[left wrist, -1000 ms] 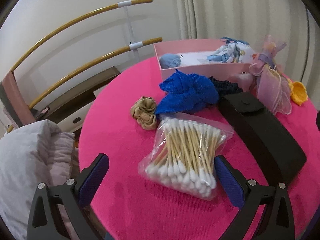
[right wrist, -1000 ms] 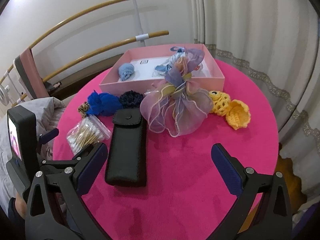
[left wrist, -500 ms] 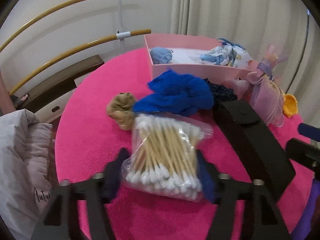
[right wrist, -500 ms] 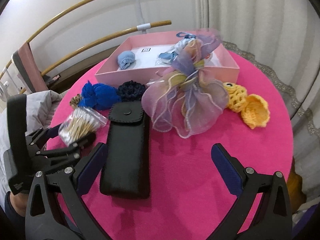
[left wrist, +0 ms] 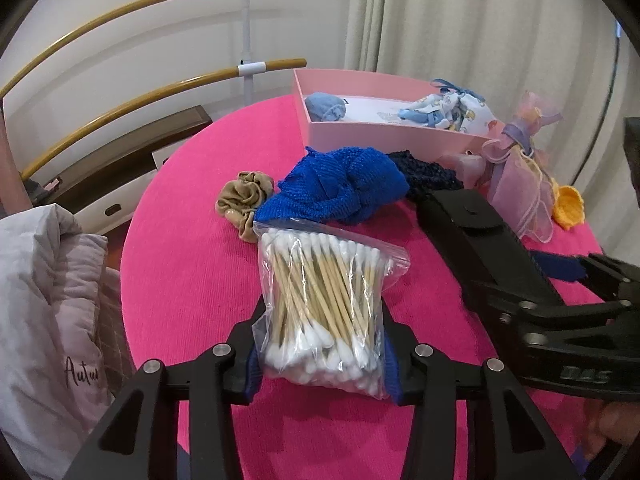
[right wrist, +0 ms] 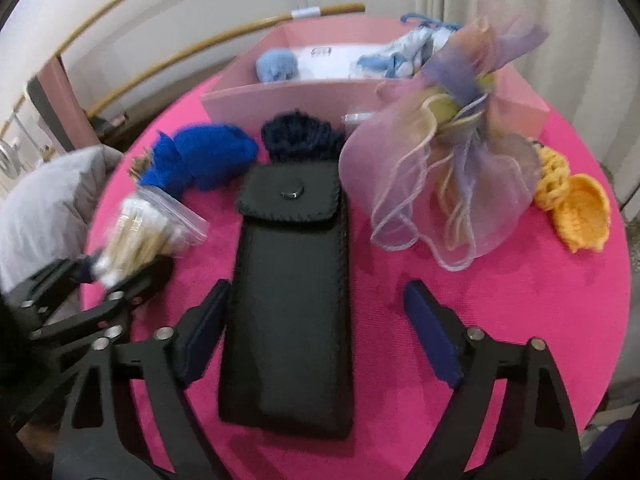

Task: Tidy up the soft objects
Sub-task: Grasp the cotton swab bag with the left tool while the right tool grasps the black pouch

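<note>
While the left gripper pinches a light, crinkly bag of cotton swabs at its lower end on the pink tabletop, the right gripper, closing but apparently not yet touching, straddles the stiff black case.

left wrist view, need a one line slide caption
Left tongs closed on a bag of cotton swabs on the pink table, pink box behind.

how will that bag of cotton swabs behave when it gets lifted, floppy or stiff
The bag of cotton swabs is probably light and semi-stiff: the packed sticks act as a bundle. Its thin clear plastic looks slippery, so it might slide between the left gripper pads squeezing it. The loose top would likely flop.
</note>
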Demonstrator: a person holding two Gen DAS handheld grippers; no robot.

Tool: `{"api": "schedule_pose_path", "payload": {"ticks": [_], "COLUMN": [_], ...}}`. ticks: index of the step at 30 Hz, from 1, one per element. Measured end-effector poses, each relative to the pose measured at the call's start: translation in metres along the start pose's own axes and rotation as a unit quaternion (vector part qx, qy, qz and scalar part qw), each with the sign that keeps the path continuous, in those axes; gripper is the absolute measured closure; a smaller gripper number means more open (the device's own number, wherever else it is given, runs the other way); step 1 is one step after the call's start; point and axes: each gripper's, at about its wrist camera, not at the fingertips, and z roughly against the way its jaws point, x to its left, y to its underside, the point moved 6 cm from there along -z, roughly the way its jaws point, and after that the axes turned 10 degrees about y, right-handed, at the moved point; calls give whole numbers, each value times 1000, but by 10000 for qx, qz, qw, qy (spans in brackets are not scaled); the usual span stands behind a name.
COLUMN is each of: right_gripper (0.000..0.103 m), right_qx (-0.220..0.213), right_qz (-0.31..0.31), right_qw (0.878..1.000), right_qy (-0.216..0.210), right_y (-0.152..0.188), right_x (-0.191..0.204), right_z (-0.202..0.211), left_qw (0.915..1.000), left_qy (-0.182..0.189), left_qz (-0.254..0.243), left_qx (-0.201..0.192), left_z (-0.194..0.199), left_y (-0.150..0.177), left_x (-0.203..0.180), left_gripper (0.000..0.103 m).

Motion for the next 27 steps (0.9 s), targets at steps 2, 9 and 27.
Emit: {"api": "schedule_pose_path", "payload": {"ticks": [2,9,27], "right_gripper": [31,65,43], "right_qx": [-99,-182,-77], "right_qz": [53,-29,-28], "right_qw": [9999,9991,9985], "right_qy": [86,-370,-539], "right_y": [0,13,46], "right_x": [0,-11,-25], "right_z": [2,19,38], "left_qw": [10000,10000,10000], "left_qy": [-24,-39,-62], "left_qz": [6,8,-30], "left_qx": [8,3,26], "left_z": [4,13,41], "left_y": [3,10,29], "left_x": [-2,-8,-29], "left_gripper": [60,60,62]}}
